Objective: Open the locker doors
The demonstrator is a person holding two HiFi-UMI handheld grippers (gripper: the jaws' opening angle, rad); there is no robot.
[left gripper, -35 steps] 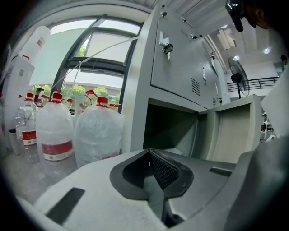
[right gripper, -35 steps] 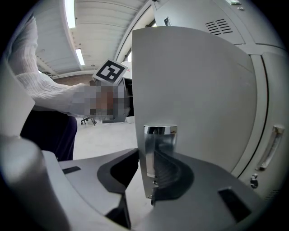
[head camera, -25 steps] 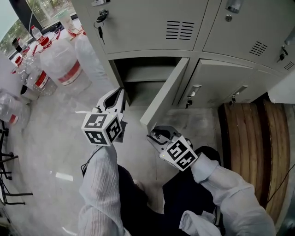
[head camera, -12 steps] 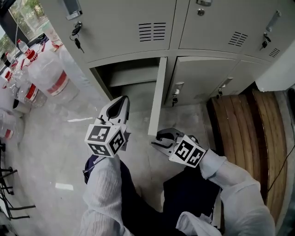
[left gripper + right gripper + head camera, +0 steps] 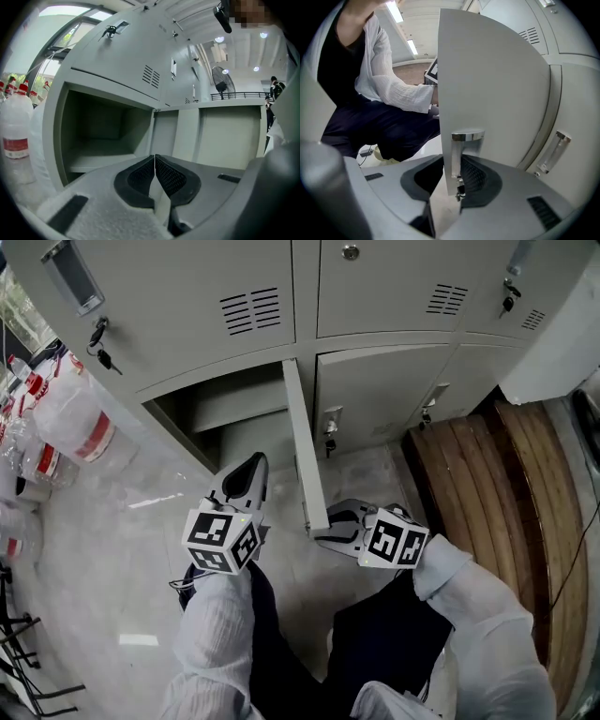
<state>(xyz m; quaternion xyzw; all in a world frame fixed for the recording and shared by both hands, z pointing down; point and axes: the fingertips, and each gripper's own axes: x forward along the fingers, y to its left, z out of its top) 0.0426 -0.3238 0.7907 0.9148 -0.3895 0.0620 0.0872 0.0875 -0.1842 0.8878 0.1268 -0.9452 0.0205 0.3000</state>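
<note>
My right hand-held gripper [image 5: 452, 180] is clamped on the handle edge of the bottom locker door [image 5: 487, 70], which stands wide open. My left hand-held gripper [image 5: 154, 164] is closed on nothing, facing the bare compartment [image 5: 103, 136]. The neighbouring doors [image 5: 375, 390] are shut and, I judge, left to do. Water bottles [image 5: 70, 418] crowd the floor at left.

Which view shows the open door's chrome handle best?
Right gripper view: the chrome handle sits close up, clamped in the right gripper. Head view shows only the door edge-on; left gripper view shows no handle.
</note>
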